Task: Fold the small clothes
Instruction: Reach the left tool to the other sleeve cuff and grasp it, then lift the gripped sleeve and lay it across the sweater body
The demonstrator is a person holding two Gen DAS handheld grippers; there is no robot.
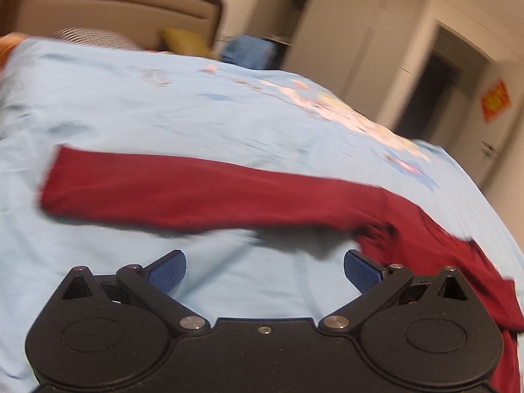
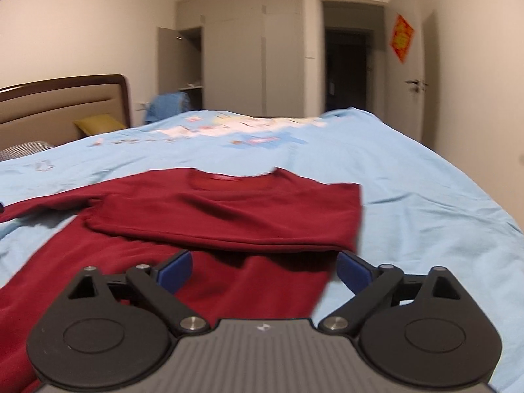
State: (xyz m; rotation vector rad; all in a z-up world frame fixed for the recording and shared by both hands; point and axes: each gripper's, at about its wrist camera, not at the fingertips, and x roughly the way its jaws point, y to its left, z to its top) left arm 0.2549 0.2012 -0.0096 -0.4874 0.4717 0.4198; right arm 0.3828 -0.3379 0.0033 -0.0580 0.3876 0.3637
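Cloth filled the near view: a dark red top [image 2: 226, 216] lay flat on the light blue bed cover [image 2: 409, 177], with one sleeve already folded across its body and the other long sleeve [image 1: 183, 190] stretched out to the side. Both the left hand-held gripper [image 1: 264, 270] and the right hand-held gripper [image 2: 264, 270] hung just above it, spread wide and holding nothing. The top looked soft, light and floppy, so pinching the far sleeve's cuff seemed best, and farther back stood the headboard [image 2: 62, 104].
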